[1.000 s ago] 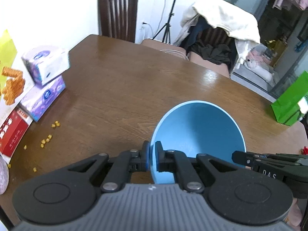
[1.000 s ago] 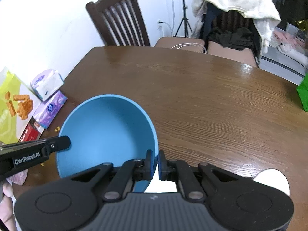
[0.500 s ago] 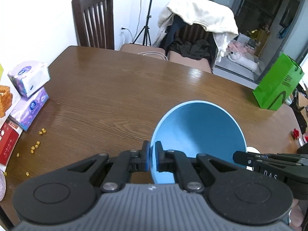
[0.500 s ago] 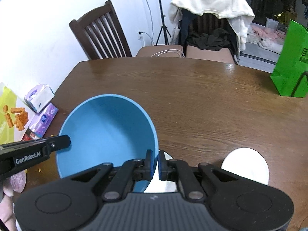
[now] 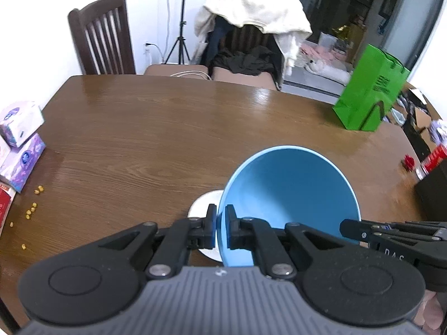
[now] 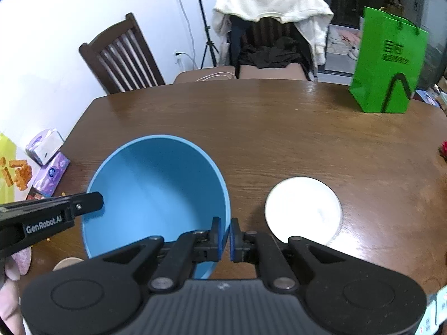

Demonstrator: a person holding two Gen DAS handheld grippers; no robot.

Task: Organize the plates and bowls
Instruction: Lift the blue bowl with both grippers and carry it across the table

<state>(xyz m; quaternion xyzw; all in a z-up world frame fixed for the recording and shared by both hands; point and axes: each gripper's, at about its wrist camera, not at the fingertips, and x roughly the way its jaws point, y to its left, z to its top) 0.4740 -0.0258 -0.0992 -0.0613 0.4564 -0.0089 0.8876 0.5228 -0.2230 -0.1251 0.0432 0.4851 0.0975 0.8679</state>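
Observation:
A light blue bowl (image 5: 290, 192) hangs above the brown table, held by both grippers on opposite sides of its rim. My left gripper (image 5: 220, 223) is shut on the bowl's left rim. My right gripper (image 6: 225, 234) is shut on the right rim of the same blue bowl (image 6: 156, 195). The right gripper's arm (image 5: 391, 237) shows at the bowl's far side in the left wrist view, and the left one (image 6: 50, 215) in the right wrist view. A white plate (image 6: 303, 209) lies on the table just right of the bowl; the bowl partly hides the white plate (image 5: 202, 206) in the left wrist view.
A green paper bag (image 6: 387, 64) stands at the table's far right. Tissue packs (image 5: 19, 139) and a yellow snack bag (image 6: 8, 173) lie at the left edge with scattered yellow crumbs (image 5: 32, 209). Chairs (image 5: 102, 39) stand behind the table. A small round wooden disc (image 6: 67, 262) lies under the bowl.
Both grippers have carried the blue bowl to the right across the table. The white plate and green bag have come into view; the tissue packs have slid toward the left edge.

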